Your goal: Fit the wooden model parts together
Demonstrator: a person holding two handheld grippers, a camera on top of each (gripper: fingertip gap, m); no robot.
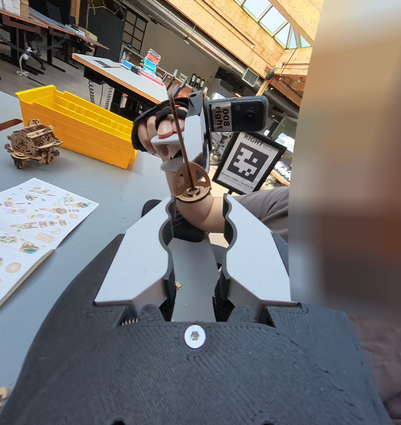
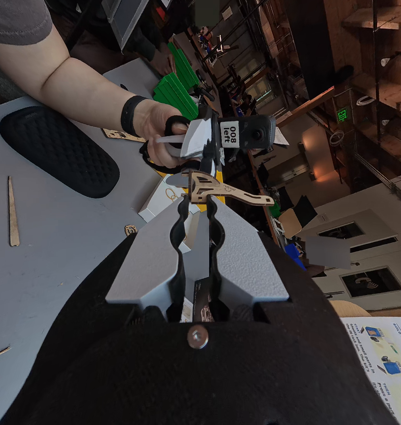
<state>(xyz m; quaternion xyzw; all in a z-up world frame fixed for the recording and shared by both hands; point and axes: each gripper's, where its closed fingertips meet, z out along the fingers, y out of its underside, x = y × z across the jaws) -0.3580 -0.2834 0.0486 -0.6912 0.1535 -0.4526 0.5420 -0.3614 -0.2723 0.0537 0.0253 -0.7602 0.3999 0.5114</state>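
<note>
At frame centre the right claw [image 2: 196,199] grips the wooden part [image 2: 220,188] narrowly; the left claw [image 1: 197,202] stands wide, apparently empty. Keep the part steady and close squarely on its disc [image 1: 191,192].

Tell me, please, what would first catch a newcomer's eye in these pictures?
Probably the flat laser-cut wooden model piece held in mid-air at the right gripper tips, with the left gripper open facing it. Next, the bright yellow plastic bin at the grey table's far edge, beside a small assembled wooden model.
</note>
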